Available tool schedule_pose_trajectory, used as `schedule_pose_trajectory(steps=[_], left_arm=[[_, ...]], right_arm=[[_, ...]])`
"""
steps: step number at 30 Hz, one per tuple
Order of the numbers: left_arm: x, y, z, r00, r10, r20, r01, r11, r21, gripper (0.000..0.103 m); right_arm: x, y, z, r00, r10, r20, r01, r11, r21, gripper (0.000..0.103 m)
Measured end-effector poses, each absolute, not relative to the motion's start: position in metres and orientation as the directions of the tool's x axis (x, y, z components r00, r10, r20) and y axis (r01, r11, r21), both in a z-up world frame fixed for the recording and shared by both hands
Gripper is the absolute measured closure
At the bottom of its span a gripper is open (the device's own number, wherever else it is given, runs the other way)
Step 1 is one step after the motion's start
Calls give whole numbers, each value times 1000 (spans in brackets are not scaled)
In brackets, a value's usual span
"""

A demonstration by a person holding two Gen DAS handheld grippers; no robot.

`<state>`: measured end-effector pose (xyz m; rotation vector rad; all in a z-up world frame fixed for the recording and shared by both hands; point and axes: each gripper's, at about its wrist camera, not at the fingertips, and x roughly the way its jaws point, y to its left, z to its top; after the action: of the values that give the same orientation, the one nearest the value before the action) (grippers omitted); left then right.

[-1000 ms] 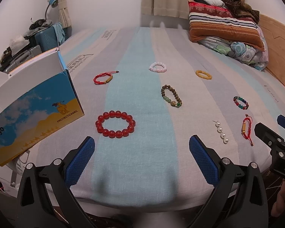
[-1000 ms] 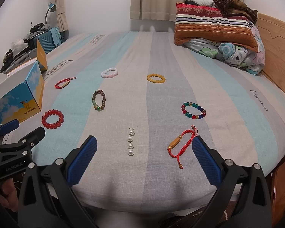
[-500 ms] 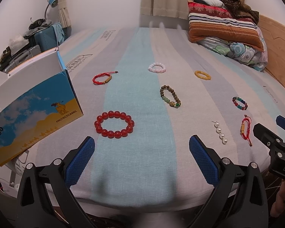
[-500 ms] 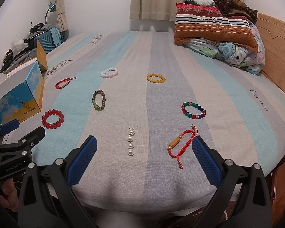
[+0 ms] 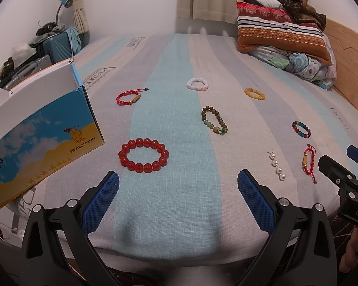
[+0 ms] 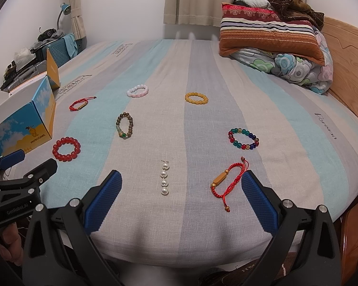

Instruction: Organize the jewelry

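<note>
Several bracelets lie spread on the striped bedspread. A red bead bracelet (image 5: pixel 143 155) lies just ahead of my open, empty left gripper (image 5: pixel 178 197). A pearl string (image 6: pixel 165 177) and a red cord bracelet (image 6: pixel 228 177) lie just ahead of my open, empty right gripper (image 6: pixel 181 196). Farther off lie a brown bead bracelet (image 6: pixel 124 125), a multicolour bead bracelet (image 6: pixel 243 138), a yellow one (image 6: pixel 196 98), a pink-white one (image 6: pixel 137 91) and a second red cord bracelet (image 6: pixel 81 104). An open blue-and-yellow box (image 5: pixel 39 140) stands at the left.
A striped pillow (image 6: pixel 269 35) and floral bedding (image 6: pixel 296 68) are piled at the far right by the wooden headboard (image 6: pixel 346 62). Suitcases (image 5: pixel 57 46) and clutter stand beyond the bed's left edge. The bed's front edge runs just under both grippers.
Nearly nothing: the left wrist view has shifted very slightly, and both grippers stay open over the bed's front edge.
</note>
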<state>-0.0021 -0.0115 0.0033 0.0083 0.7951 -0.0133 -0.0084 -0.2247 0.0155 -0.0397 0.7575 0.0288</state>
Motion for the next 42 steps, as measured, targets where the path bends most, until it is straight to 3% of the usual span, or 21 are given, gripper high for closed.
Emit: schedule_pose_trajectory(steps=[25, 42], left_arm=[[12, -34, -7, 669, -19, -743, 65, 997, 34, 6], [46, -113, 1, 651, -96, -753, 205, 977, 53, 6]], right_arm=[[1, -259, 22, 708, -21, -705, 15, 1000, -14, 7], [74, -308, 45, 686, -79, -723, 53, 997, -59, 7]])
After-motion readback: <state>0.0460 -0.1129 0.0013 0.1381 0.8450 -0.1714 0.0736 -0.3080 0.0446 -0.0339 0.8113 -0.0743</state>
